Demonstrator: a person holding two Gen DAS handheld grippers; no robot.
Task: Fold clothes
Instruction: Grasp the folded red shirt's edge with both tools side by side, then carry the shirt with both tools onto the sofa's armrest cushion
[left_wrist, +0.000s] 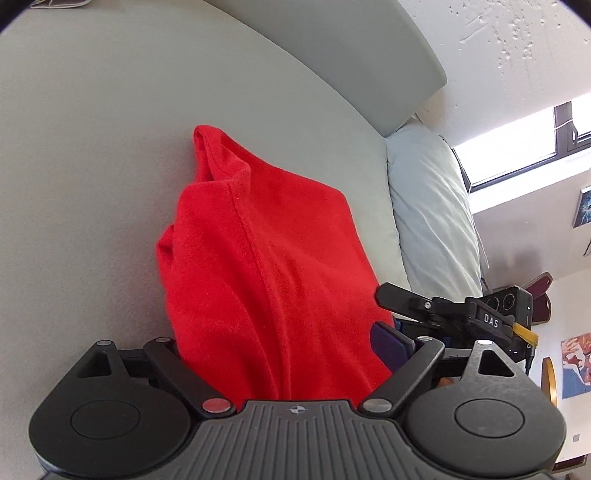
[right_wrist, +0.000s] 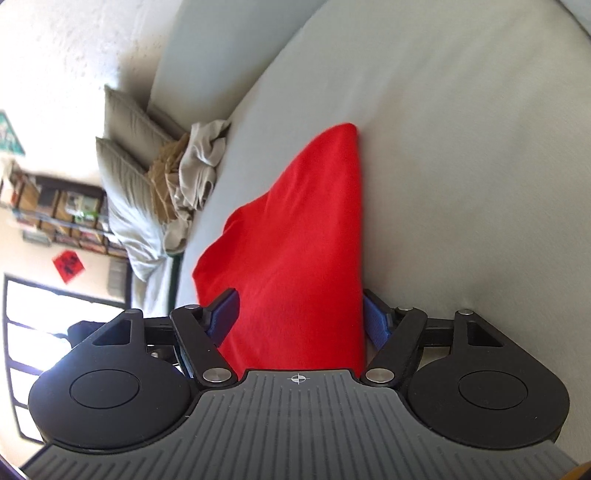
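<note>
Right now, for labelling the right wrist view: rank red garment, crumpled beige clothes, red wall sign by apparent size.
1. red garment, though nearest the camera
2. crumpled beige clothes
3. red wall sign

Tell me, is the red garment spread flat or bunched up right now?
Bunched. The red garment drapes in thick folds between both grippers' fingers, rising off the grey bed rather than lying flat.

Red fleece garment (left_wrist: 266, 258) lying on pale grey bed (left_wrist: 92, 166), trailing back between both claws. Grey pillows (right_wrist: 125, 177) and crumpled beige clothes (right_wrist: 199, 166) sitting at bed's far-left end in right wrist view.
</note>
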